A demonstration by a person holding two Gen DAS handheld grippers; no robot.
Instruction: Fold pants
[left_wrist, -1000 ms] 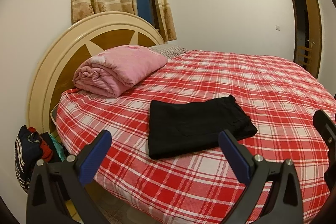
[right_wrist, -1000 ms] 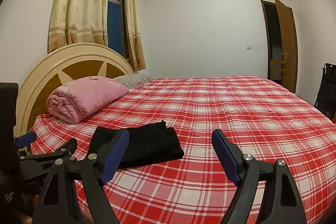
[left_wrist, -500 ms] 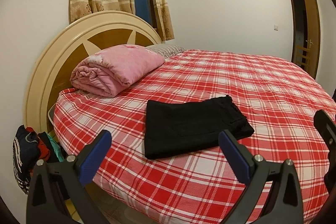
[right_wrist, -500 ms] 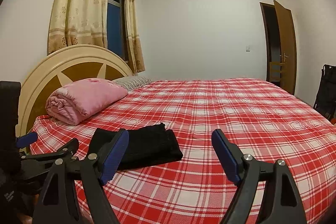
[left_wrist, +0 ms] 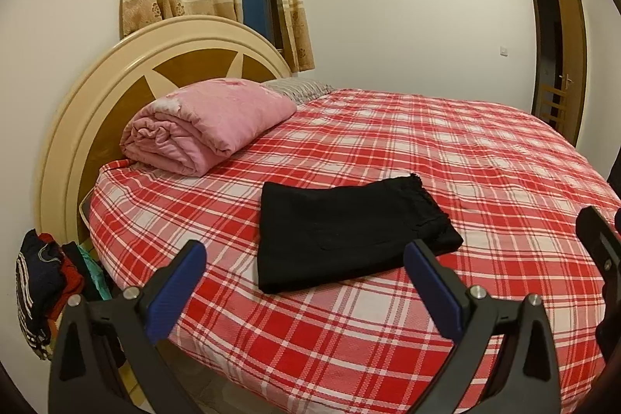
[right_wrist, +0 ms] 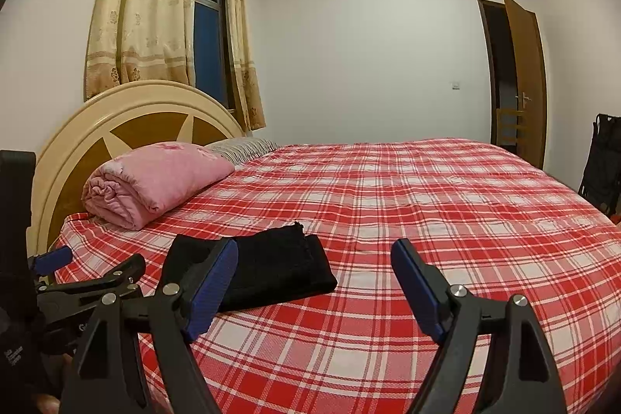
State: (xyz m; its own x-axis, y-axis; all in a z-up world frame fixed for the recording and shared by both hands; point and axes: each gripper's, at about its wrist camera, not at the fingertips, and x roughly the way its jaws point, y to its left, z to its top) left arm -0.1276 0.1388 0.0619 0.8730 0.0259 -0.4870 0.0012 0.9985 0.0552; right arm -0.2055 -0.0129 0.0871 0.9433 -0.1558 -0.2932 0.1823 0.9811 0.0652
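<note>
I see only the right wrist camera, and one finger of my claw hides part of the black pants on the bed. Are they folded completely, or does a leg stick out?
Observer: In the left wrist view the black pants lie as one folded rectangle on the plaid bed cover, with no leg sticking out.
Operator: Is the left claw open? I see only its side.
Observer: Yes, the left claw is open and holds nothing.
Operator: Is anything beside the bed on that side?
Observer: A heap of clothes sits low beside the headboard.
</note>
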